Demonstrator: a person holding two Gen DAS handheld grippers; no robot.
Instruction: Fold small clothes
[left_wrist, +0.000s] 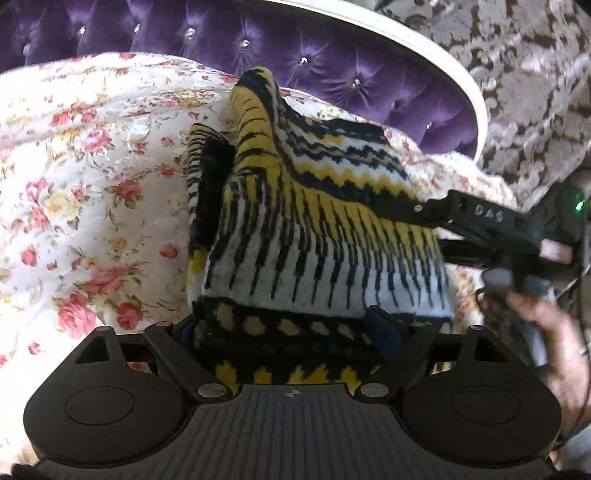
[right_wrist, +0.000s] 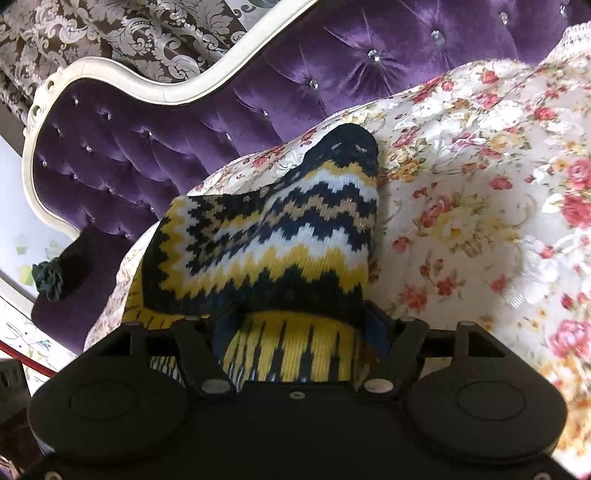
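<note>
The knitted sweater (left_wrist: 306, 206) lies bunched on the floral bedspread (left_wrist: 74, 184), its hem between the jaws of both the left hand-held gripper (left_wrist: 291, 332) and the right hand-held gripper (right_wrist: 295, 332), stretching away toward the purple headboard (right_wrist: 147, 147); whether either one's pads press it I cannot tell.

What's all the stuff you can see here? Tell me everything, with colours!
knitted zigzag garment: one, yellow, navy and white, bunched on the bedspread, between both pairs of jaws
floral quilted bedspread: one, cream with pink and yellow roses, under the garment
tufted velvet headboard: one, purple with crystal buttons and a cream frame, behind the bedspread
damask wallpaper: brown and silver, behind the headboard
left gripper: black, garment between its jaws
right gripper: black, garment between its jaws
hand: one, on the right gripper's handle
</note>
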